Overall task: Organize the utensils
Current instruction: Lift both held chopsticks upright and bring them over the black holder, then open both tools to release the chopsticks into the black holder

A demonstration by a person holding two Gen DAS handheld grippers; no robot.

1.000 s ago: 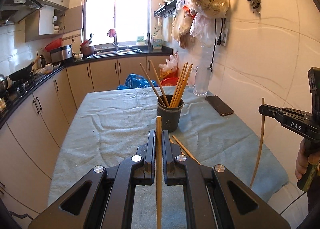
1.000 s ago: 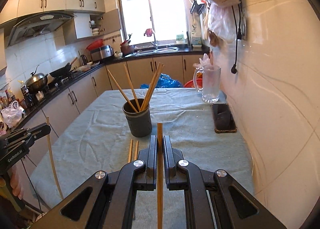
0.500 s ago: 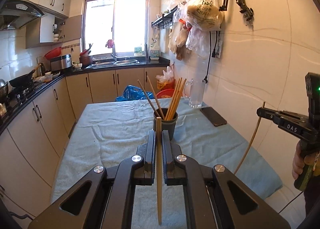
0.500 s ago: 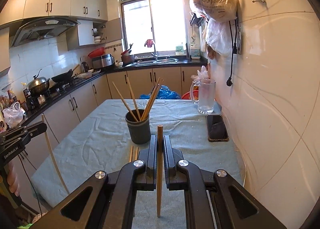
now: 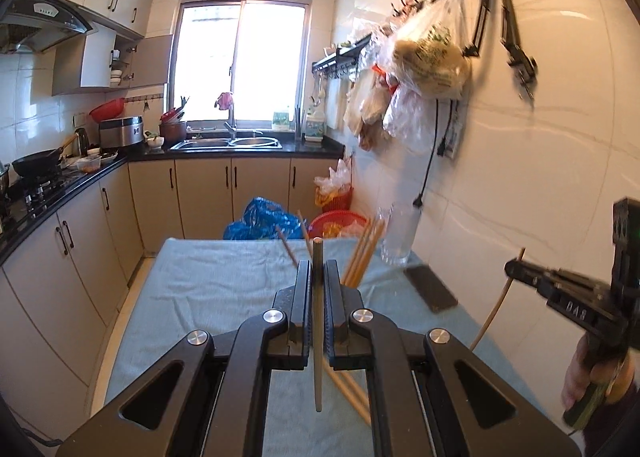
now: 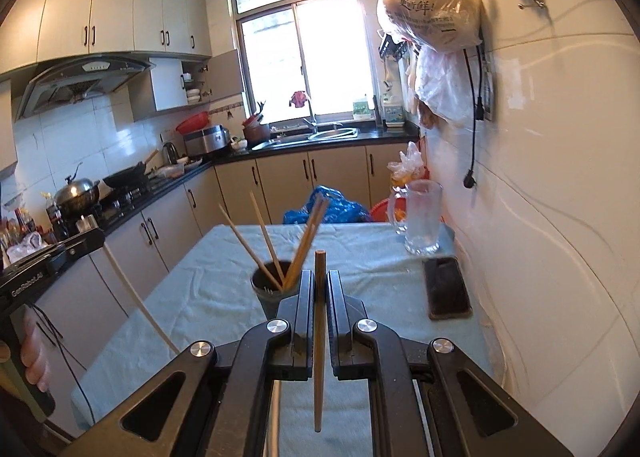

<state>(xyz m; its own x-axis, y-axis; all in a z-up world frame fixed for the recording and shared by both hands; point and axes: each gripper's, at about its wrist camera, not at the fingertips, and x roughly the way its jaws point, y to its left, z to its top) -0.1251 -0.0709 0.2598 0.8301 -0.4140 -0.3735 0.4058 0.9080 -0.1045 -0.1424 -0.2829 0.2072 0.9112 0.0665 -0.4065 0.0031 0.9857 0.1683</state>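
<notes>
Thin round wooden chopstick (image 5: 318, 321) pinched upright in the left gripper (image 5: 318, 277), another chopstick (image 6: 319, 337) pinched in the right gripper (image 6: 319, 289), both above the wrinkled blue tablecloth (image 6: 380, 281). Dark cylindrical cup (image 6: 272, 289) there holds several slanted chopsticks; two more lie loose beside it (image 5: 348, 393).

A single chopstick (image 6: 319, 341) is being clamped upright between the jaws of the right gripper (image 6: 319, 277). Beyond it, a dark cup (image 6: 269, 289) of chopsticks (four or so) is being kept on the blue-clothed table (image 6: 372, 269), a phone (image 6: 447, 288) lying nearby.
</notes>
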